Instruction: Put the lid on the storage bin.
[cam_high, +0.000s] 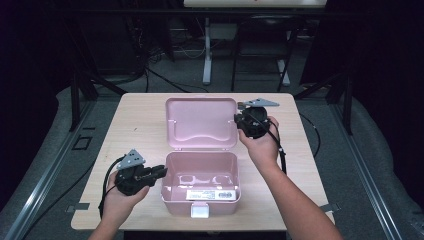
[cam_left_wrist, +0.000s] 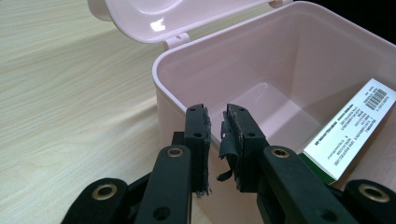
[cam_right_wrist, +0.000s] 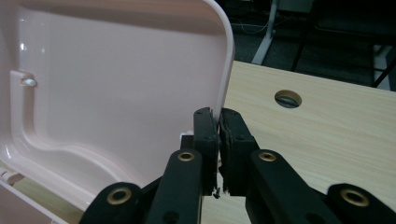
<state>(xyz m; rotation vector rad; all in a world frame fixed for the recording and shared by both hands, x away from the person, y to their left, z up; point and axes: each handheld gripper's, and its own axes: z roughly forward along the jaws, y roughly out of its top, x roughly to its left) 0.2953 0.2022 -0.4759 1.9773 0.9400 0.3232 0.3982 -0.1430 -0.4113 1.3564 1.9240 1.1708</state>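
Two tools frame our open pink plastic box (cam_high: 200, 187) mid-surface: right tool (cam_right_wrist: 218, 128) pinches the raised lid's (cam_high: 201, 122) edge, left tool (cam_left_wrist: 216, 128) hangs slightly parted, empty, beside the rim. We judge opening done, closing perhaps next.

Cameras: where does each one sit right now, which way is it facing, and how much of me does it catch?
High view: above your side of the table, looking forward and down on the open pink box; both forearms, left gripper, right gripper.
Left gripper view: on the left gripper, looking into the box past its near wall; its slightly parted jaws.
Right gripper view: on the right gripper, facing the lid; its jaws clamp the lid's edge.
Shared: all three show the lid.
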